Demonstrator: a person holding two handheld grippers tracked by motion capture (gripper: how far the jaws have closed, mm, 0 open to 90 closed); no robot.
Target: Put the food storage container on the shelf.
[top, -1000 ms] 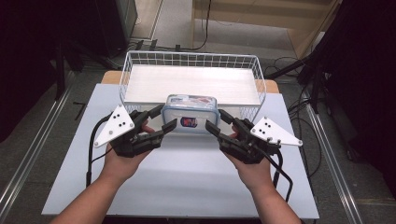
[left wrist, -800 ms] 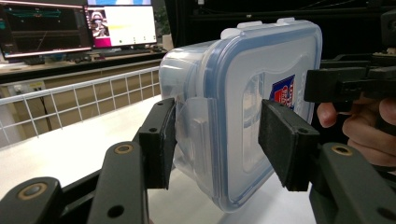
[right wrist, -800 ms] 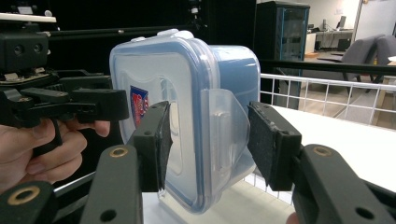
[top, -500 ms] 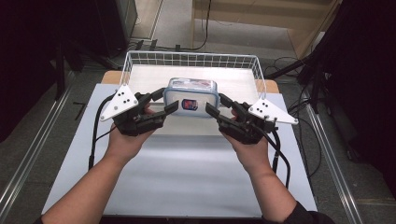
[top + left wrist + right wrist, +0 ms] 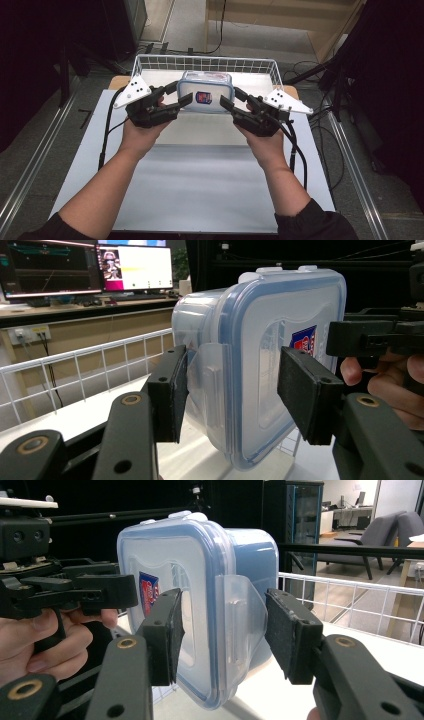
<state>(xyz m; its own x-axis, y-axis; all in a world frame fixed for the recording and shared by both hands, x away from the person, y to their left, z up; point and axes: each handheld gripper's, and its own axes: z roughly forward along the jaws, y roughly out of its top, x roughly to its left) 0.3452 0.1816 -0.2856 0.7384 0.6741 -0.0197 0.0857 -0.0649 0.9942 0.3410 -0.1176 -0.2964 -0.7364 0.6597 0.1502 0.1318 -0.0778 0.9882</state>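
Observation:
A clear plastic container (image 5: 205,92) with a blue-rimmed lid and a red-and-blue label hangs in the air, tipped so its lid faces me, just over the front rim of the wire basket (image 5: 150,62). My left gripper (image 5: 180,94) is shut on its left end and my right gripper (image 5: 230,98) on its right end. In the left gripper view the pads (image 5: 167,390) clamp the container (image 5: 260,365) at its side latch, one on the body and one on the lid. The right gripper view has the container (image 5: 200,580) held the same way between the pads (image 5: 292,635).
The white wire basket stands at the table's far edge, with a white liner inside. A white board (image 5: 200,190) covers the table in front of it. Black cables trail from both grippers. Monitors (image 5: 85,265) and office chairs (image 5: 380,545) stand beyond the table.
Both hands have carried the container away from me, from the board in front of the basket to above the basket's front rim, slightly higher. Both grips are unchanged.

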